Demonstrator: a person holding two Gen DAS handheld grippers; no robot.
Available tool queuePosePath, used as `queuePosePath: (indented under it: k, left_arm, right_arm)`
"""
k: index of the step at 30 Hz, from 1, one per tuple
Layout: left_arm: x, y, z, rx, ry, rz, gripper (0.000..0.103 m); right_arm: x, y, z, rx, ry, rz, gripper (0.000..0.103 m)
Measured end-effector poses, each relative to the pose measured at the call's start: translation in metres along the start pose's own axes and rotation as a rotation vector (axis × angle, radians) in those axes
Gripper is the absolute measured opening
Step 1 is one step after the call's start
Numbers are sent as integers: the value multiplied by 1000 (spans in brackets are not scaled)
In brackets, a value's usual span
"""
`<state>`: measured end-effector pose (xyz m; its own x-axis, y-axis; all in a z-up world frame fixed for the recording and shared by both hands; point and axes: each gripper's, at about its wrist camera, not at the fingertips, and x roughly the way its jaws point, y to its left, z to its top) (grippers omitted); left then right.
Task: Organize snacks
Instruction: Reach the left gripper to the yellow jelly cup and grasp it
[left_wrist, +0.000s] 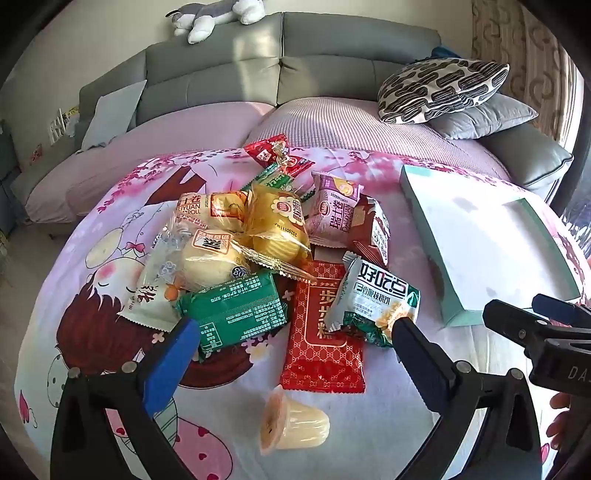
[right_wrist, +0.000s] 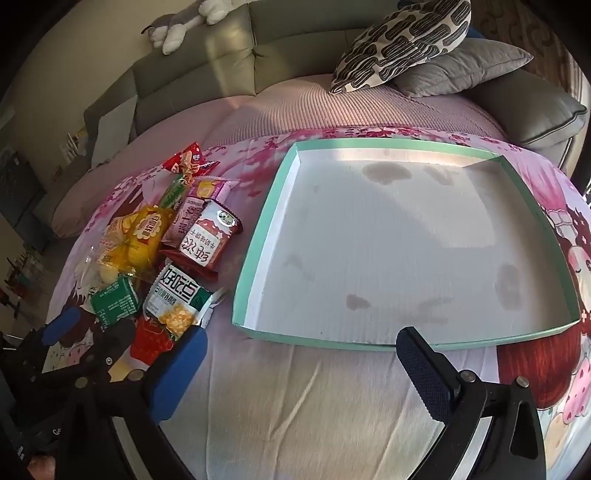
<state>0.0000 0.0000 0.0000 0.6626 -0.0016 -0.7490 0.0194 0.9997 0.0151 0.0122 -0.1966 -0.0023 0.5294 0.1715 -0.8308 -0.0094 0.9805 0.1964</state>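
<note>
Left wrist view: my left hand-held gripper (left_wrist: 291, 339) spread wide, empty, over snack pile (left_wrist: 266, 251) on cartoon-print cloth (left_wrist: 92, 295); jelly cup (left_wrist: 293, 424) lies apart, nearest me.

Right wrist view: my right hand-held gripper (right_wrist: 306, 350) spread wide, empty, before empty mint-rimmed tray (right_wrist: 369, 341); pile left of tray.

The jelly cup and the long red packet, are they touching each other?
Cannot tell. In the left wrist view the jelly cup lies at the red packet's lower edge; its rim seems to meet it, but no gap or contact shows plainly.
</note>
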Motion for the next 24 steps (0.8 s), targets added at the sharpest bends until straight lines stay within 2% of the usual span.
queuePosePath:
  k: [10,11,24]
  left_arm:
    - [-5,-4,-1,-10,-26,5,103]
    - [-3,5,0,-13,-32,7,103]
    - [-2,11,-1,-39,-33,-1,103]
  right_arm:
    - [0,2,1,-3,-9,-5,103]
    - [0,2,2,-3,-11,-4,103]
    - [-1,3,2,-2,-17,12,103]
